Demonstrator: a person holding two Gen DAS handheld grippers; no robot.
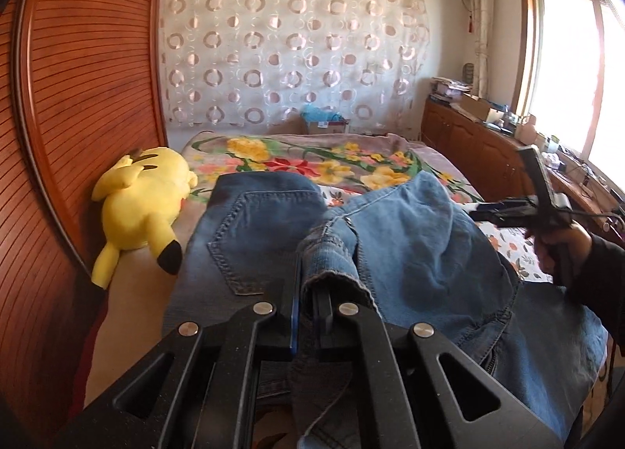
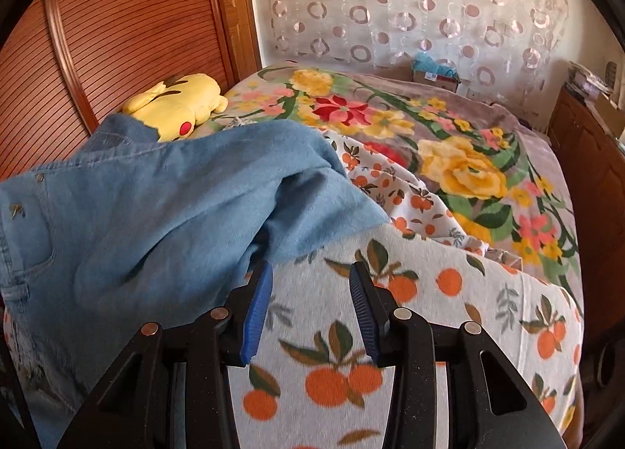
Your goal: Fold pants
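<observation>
Blue denim pants (image 1: pixel 410 238) lie bunched on the bed, back pocket up on the left side. My left gripper (image 1: pixel 308 292) is shut on a bunched fold of the pants at their near edge. In the right wrist view the pants (image 2: pixel 156 206) lie to the left, their edge just past the left fingertip. My right gripper (image 2: pixel 310 273) is open and empty above the orange-print sheet (image 2: pixel 429 292). The right gripper also shows in the left wrist view (image 1: pixel 535 206), held in a hand at the right.
A yellow plush toy (image 1: pixel 144 199) lies at the bed's left side by the wooden slatted headboard (image 1: pixel 90 97). A floral blanket (image 2: pixel 449 144) covers the far bed. A wooden cabinet (image 1: pixel 480 152) with clutter stands at the right under a window.
</observation>
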